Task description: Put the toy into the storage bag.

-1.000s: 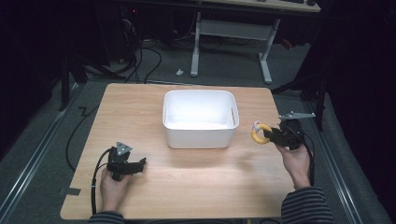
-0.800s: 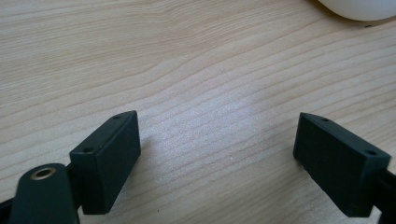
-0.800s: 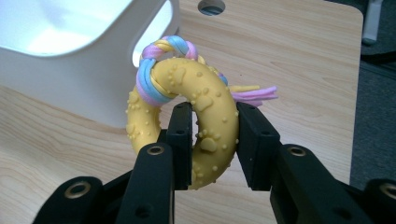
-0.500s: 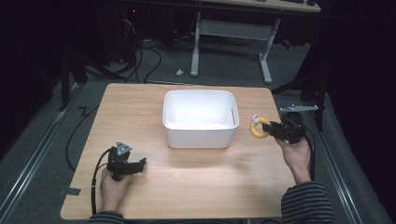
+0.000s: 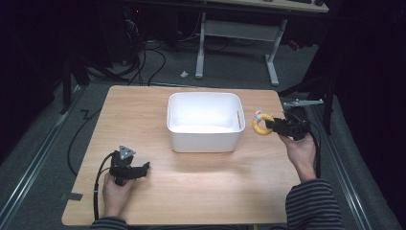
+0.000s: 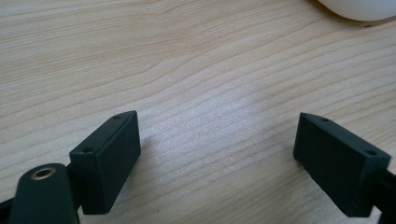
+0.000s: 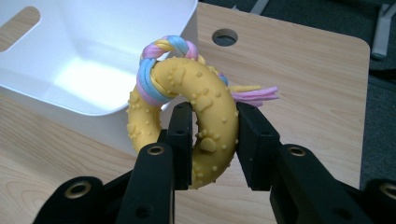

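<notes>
A yellow knobbly ring toy (image 7: pixel 205 100) with a pink, blue and yellow braided cord (image 7: pixel 163 51) is clamped between the jaws of my right gripper (image 7: pixel 212 140). In the high view the ring toy (image 5: pixel 261 125) hangs just right of the white bin (image 5: pixel 203 141), held by my right gripper (image 5: pixel 274 125) above the table. The bin's rim (image 7: pixel 140 112) lies right behind the toy. My left gripper (image 5: pixel 143 167) rests low on the table near the front left, and its jaws stand wide apart over bare wood (image 6: pixel 215 135).
The wooden table (image 5: pixel 191 191) has free room in front of the bin. A round hole (image 7: pixel 224 36) sits in the tabletop behind the toy. Cables and desk legs (image 5: pixel 201 43) lie on the floor beyond the table.
My right gripper has carried the ring toy up and slightly leftward, closer to the bin's right wall. The left gripper has stayed put.
</notes>
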The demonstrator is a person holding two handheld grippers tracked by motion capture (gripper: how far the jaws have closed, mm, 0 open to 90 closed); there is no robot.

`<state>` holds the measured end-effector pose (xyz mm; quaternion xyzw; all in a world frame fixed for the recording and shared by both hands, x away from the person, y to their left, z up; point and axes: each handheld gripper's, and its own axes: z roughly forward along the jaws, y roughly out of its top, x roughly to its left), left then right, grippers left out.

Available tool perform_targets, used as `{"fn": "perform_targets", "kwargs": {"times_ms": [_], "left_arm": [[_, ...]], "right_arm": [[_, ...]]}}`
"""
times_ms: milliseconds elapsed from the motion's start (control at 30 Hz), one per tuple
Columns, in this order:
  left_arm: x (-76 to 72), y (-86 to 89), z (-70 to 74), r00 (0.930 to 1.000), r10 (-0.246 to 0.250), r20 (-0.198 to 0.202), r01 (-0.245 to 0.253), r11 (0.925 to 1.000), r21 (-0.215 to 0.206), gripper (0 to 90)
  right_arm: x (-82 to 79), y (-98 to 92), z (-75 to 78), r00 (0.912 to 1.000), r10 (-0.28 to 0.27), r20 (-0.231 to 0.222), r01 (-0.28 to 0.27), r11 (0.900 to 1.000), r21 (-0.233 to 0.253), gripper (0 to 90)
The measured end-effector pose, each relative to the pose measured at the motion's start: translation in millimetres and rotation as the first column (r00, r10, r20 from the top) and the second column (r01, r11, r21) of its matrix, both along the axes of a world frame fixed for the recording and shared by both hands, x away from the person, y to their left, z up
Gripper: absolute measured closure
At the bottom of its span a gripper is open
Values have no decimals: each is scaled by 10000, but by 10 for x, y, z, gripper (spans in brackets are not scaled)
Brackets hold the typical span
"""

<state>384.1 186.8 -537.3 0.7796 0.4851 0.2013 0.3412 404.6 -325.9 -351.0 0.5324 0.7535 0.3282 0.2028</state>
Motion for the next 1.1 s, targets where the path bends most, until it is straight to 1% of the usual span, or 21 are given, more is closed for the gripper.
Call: {"fn": "perform_targets", "kwargs": {"times_ms": [67, 133, 233, 267, 567, 667, 700, 733, 900, 1100], "left_arm": [[0, 0, 0, 10000, 2, 0, -2, 10000, -3, 150], [0, 0, 0, 10000, 0, -1, 0, 10000, -1, 150], [0, 0, 0, 10000, 1, -1, -1, 10000, -1, 150], [0, 0, 0, 10000, 1, -1, -1, 10000, -1, 150], [0, 0, 0, 10000, 4, 0, -4, 10000, -3, 150], [0, 0, 0, 10000, 4, -1, -4, 10000, -2, 150], [0, 0, 0, 10000, 4, -1, -4, 10000, -2, 151], [0, 0, 0, 10000, 3, 0, -3, 10000, -2, 150], [0, 0, 0, 10000, 2, 0, -2, 10000, -1, 150], [0, 0, 0, 10000, -1, -1, 1, 10000, -3, 150]], "right_arm": [[15, 41, 27, 10000, 38, 39, -38, 9999, -122, 690], [25, 85, 57, 9998, 91, 174, -88, 9997, -227, 690], [36, 118, 72, 9996, 152, 223, -146, 9995, -265, 690], [51, 158, 87, 9995, 225, 217, -217, 9991, -376, 690], [100, 261, 137, 9988, 459, 187, -452, 9983, -371, 690], [138, 333, 168, 9981, 549, 264, -537, 9975, -456, 691], [138, 333, 168, 9981, 549, 264, -537, 9975, -456, 691], [179, 372, 170, 9982, 562, 193, -550, 9969, -568, 690], [230, 431, 174, 9981, 610, 107, -604, 9969, -499, 691], [279, 533, 194, 9966, 819, 129, -810, 9950, -581, 690]]}}
